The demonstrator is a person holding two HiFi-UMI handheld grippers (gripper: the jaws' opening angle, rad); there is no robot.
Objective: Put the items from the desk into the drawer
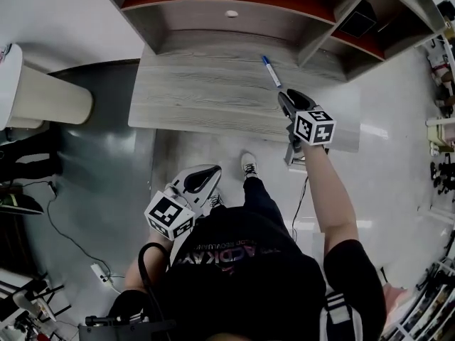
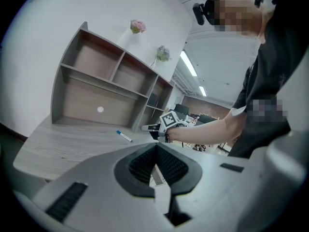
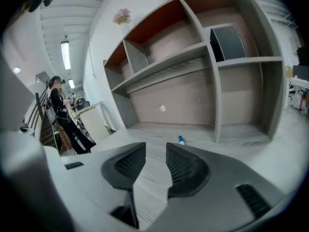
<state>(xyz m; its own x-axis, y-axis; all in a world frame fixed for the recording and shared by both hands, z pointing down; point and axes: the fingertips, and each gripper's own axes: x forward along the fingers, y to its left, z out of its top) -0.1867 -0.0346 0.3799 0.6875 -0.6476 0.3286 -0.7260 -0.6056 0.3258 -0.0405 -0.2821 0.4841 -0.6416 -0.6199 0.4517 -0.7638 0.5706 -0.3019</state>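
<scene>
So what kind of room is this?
Probably an office or workroom: a wooden desk with a pen on it, open shelves behind it, and long strip lights on the ceiling.

Only one thing out, a pen (image 1: 271,71) with a white barrel and blue cap. It's lying flat on the grey wood-grain desk (image 1: 199,91), around 1 o'clock in the head view, slanted with the cap toward 11 o'clock.

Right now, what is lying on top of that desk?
Only a blue-capped pen lies on the desk. The right gripper hovers over its front edge, jaws open and empty, hiding the patch beneath it.
</scene>
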